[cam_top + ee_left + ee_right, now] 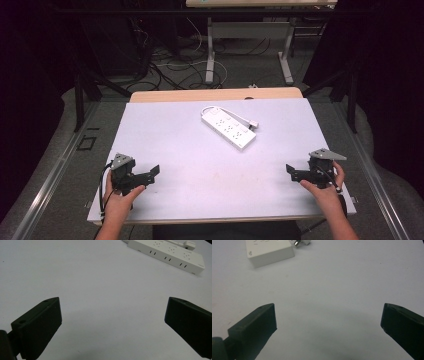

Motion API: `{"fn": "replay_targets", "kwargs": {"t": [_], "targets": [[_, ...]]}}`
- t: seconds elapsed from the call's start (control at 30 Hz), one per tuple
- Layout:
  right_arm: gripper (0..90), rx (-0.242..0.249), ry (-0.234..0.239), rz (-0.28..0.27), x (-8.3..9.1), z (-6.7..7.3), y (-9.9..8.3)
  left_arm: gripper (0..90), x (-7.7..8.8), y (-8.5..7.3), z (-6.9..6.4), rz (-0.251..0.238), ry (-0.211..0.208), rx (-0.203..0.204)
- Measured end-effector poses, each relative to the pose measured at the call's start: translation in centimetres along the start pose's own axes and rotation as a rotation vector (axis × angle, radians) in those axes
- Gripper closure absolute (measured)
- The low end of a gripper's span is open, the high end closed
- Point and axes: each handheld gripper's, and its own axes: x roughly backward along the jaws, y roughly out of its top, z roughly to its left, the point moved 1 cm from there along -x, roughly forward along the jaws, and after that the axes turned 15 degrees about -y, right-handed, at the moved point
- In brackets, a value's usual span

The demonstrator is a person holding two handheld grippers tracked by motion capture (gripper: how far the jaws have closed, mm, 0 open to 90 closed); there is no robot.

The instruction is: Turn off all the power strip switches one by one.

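Note:
A white power strip (pixel 229 127) lies slantwise at the far middle of the white table top (pixel 200 165), its cord looped behind it and its plug (pixel 253 124) beside its right side. The strip (pixel 167 255) sits at the upper right of the left gripper view; its near end (pixel 270 252) and the plug (pixel 302 243) sit at the top of the right gripper view. My left gripper (pixel 150 174) rests at the table's near left, jaws wide open and empty. My right gripper (pixel 293 172) rests at the near right, open and empty. Both point inward.
The table's wooden far edge (pixel 215 94) shows behind the white top. Beyond it stands another desk's frame (pixel 211 55) over a tangle of cables on the floor (pixel 170 70). Metal rails (pixel 50 175) run along both sides of the table.

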Motion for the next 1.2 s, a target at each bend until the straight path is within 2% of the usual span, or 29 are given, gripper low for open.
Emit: {"fn": "replay_targets", "kwargs": {"t": [0.13, 0.17, 0.2, 0.27, 0.43, 0.57, 0.77, 1.03, 1.2], "targets": [[0.0, 0.050, -0.019, -0.013, 0.0, 0.8, 0.7, 0.9, 0.1, 0.0, 0.0, 0.013, 0.011, 0.001], [0.0, 0.050, -0.019, -0.013, 0.0, 0.8, 0.7, 0.9, 0.1, -0.1, 0.0, 0.015, 0.013, 0.000], [0.0, 0.078, -0.018, -0.012, -0.1, 1.2, 1.1, 0.9, 0.1, -0.2, 0.0, 0.010, 0.010, 0.004], [0.0, 0.086, -0.012, -0.015, -0.3, 1.6, 1.4, 0.9, 0.1, -0.2, -0.1, 0.009, 0.009, 0.002], [1.5, 0.106, 0.015, -0.013, -0.3, 2.5, 3.2, 0.8, 0.1, -0.6, -0.5, 0.010, 0.019, -0.012], [3.6, 0.122, 0.056, -0.023, -0.3, 3.5, 5.2, 0.4, 0.2, -0.7, -0.6, 0.012, 0.020, -0.013], [5.8, 0.192, 0.089, -0.036, -0.4, 5.5, 7.8, 0.4, 0.4, -0.8, -0.8, 0.008, 0.019, -0.018], [10.8, 0.211, 0.109, -0.057, -0.9, 7.1, 10.1, 0.4, 0.4, -0.8, -0.9, 0.011, 0.013, -0.023], [13.0, 0.230, 0.128, -0.050, -1.4, 7.9, 11.2, 0.4, 0.4, -0.9, -0.9, 0.010, 0.012, -0.022]]}}
